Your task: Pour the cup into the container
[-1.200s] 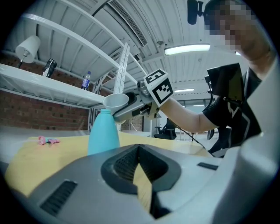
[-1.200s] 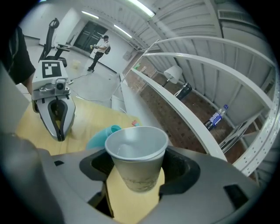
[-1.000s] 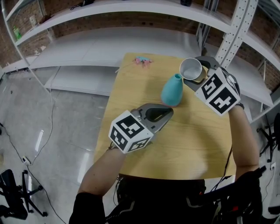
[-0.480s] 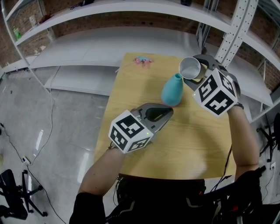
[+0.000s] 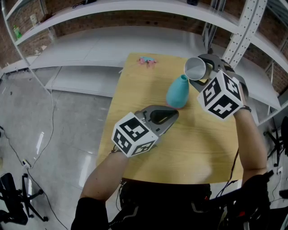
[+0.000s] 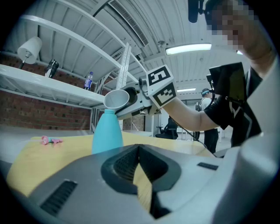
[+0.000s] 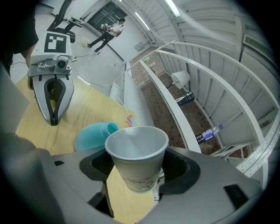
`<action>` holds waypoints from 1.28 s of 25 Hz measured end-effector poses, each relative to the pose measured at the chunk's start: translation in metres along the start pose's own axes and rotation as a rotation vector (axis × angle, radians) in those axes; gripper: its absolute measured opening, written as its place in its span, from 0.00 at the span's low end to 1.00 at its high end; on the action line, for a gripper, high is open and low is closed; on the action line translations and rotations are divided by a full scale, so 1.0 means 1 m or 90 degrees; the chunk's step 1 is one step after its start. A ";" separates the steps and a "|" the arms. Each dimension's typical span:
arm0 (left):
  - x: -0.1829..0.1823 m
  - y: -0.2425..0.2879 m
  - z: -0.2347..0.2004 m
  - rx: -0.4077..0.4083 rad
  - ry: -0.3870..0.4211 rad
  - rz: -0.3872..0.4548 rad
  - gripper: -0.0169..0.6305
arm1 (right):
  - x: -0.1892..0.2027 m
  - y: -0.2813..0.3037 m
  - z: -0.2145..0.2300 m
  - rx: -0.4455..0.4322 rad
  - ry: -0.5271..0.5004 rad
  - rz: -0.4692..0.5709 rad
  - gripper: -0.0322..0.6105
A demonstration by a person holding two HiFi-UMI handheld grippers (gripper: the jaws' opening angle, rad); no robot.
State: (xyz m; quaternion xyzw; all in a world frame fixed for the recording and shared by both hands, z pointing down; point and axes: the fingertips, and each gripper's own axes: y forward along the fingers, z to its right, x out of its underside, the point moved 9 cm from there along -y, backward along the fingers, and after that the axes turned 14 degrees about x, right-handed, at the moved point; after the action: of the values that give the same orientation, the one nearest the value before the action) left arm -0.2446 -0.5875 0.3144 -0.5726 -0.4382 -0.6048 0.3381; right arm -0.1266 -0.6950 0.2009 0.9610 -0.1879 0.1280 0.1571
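A teal narrow-necked vase [image 5: 177,92] stands upright on the wooden table [image 5: 171,148]. My right gripper [image 5: 201,74] is shut on a white paper cup [image 5: 195,68], held just right of and above the vase mouth and tilted toward it. The right gripper view shows the cup [image 7: 136,156] between the jaws, its inside looking empty, with the vase [image 7: 93,134] below left. My left gripper [image 5: 173,115] is shut with nothing in it, resting low over the table just short of the vase. From the left gripper view the vase [image 6: 106,131] stands ahead with the cup [image 6: 116,98] over its mouth.
A small pink and blue object [image 5: 146,61] lies at the table's far edge. White curved shelving [image 5: 135,13] runs behind the table, with a perforated metal post [image 5: 240,27] at right. Grey floor [image 5: 58,134] lies to the left.
My right gripper has rolled a little, tipping the cup's mouth further toward the vase. The left gripper has stayed put.
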 end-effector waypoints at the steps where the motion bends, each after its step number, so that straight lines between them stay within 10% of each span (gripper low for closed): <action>1: 0.000 0.000 0.000 0.000 0.000 0.000 0.03 | 0.000 0.000 0.000 0.002 -0.004 -0.001 0.55; 32: 0.000 0.000 -0.001 -0.001 -0.001 -0.001 0.03 | 0.003 0.002 0.000 -0.019 0.039 0.003 0.55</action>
State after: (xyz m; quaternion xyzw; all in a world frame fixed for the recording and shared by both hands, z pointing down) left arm -0.2453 -0.5885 0.3144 -0.5727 -0.4386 -0.6050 0.3370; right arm -0.1248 -0.6974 0.2020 0.9538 -0.1870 0.1547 0.1770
